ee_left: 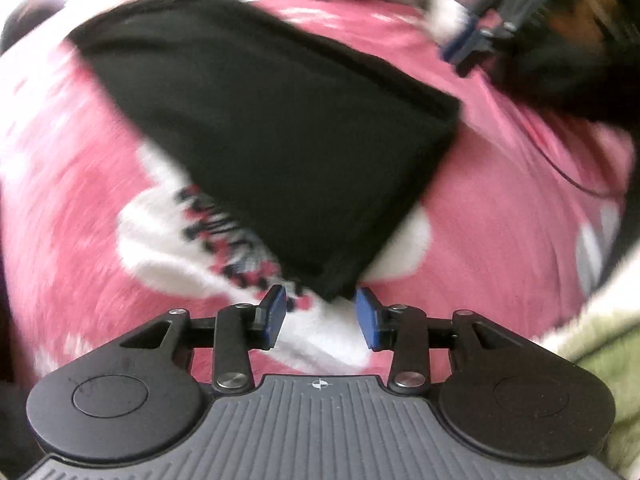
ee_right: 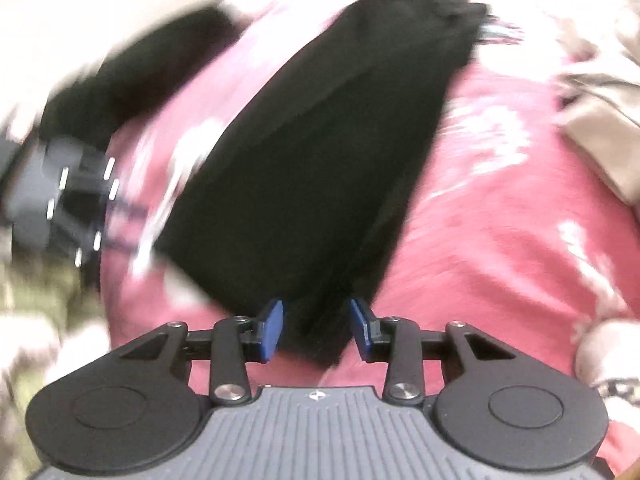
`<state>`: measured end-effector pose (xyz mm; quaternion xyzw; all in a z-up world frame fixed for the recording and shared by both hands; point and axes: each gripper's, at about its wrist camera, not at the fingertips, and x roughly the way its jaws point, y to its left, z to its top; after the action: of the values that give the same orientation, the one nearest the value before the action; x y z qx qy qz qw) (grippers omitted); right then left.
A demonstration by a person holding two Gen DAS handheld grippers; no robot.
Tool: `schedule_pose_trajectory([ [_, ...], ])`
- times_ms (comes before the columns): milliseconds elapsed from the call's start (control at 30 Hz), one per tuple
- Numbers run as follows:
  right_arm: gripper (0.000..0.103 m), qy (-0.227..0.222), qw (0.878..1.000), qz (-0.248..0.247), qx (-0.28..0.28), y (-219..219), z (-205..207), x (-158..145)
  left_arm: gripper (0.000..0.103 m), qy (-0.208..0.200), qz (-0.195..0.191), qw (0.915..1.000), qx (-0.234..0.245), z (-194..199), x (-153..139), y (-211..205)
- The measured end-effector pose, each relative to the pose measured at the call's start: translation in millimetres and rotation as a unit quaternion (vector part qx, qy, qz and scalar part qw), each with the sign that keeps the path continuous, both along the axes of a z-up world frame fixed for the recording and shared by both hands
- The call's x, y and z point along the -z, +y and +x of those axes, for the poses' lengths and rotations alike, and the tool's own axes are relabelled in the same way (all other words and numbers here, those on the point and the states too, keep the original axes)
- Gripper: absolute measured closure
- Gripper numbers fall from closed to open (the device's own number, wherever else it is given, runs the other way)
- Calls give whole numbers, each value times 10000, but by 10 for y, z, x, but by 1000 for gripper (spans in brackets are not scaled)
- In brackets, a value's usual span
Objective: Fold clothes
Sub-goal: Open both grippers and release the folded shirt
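A black garment (ee_left: 272, 132) lies folded flat on a pink and white blanket (ee_left: 500, 216). In the left wrist view my left gripper (ee_left: 322, 316) is open, its blue pads just short of the garment's near corner and holding nothing. In the right wrist view the same black garment (ee_right: 320, 152) stretches away from my right gripper (ee_right: 316, 326), which is open with the garment's near end lying between its blue pads. The right gripper (ee_left: 476, 40) shows blurred at the far right of the left wrist view; the left gripper (ee_right: 76, 208) shows blurred at the left of the right wrist view.
A pale green fabric (ee_left: 600, 344) lies at the right edge of the blanket. Beige cloth (ee_right: 600, 136) sits at the far right in the right wrist view. A thin dark cable (ee_left: 560, 164) crosses the blanket. Both views are motion-blurred.
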<state>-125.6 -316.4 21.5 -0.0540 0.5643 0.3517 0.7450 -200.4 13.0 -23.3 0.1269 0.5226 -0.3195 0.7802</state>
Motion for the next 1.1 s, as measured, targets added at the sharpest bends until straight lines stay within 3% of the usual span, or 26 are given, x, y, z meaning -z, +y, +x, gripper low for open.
schedule_pose_trajectory([
  [67, 65, 98, 9990, 121, 410, -53, 127, 46, 64, 144, -149, 9986, -480, 136, 29, 68],
  [133, 77, 241, 9985, 57, 481, -17, 204, 159, 64, 170, -189, 9965, -801, 247, 92, 49],
  [300, 101, 514, 9981, -185, 297, 32, 174, 366, 66, 307, -74, 9953, -917, 335, 309, -132],
  [567, 102, 1155, 9921, -235, 424, -135, 127, 587, 69, 288, -87, 9971, -704, 265, 321, -74],
  [667, 95, 1359, 9881, -164, 705, -228, 160, 588, 67, 346, -108, 9970, -691, 259, 286, -43],
  [733, 64, 1314, 9873, 135, 879, -295, 165, 487, 66, 411, -130, 9962, -754, 265, 269, -4],
  [767, 61, 1261, 9868, 266, 982, -321, 185, 444, 66, 441, -137, 9957, -805, 269, 260, 20],
  [900, 61, 1354, 9778, 700, 1434, -357, 326, 455, 66, 404, -197, 9935, -1049, 304, 220, 24],
  [1100, 61, 1680, 9588, 1094, 2015, -329, 563, 657, 66, 517, -622, 9848, -1535, 468, 280, 50],
])
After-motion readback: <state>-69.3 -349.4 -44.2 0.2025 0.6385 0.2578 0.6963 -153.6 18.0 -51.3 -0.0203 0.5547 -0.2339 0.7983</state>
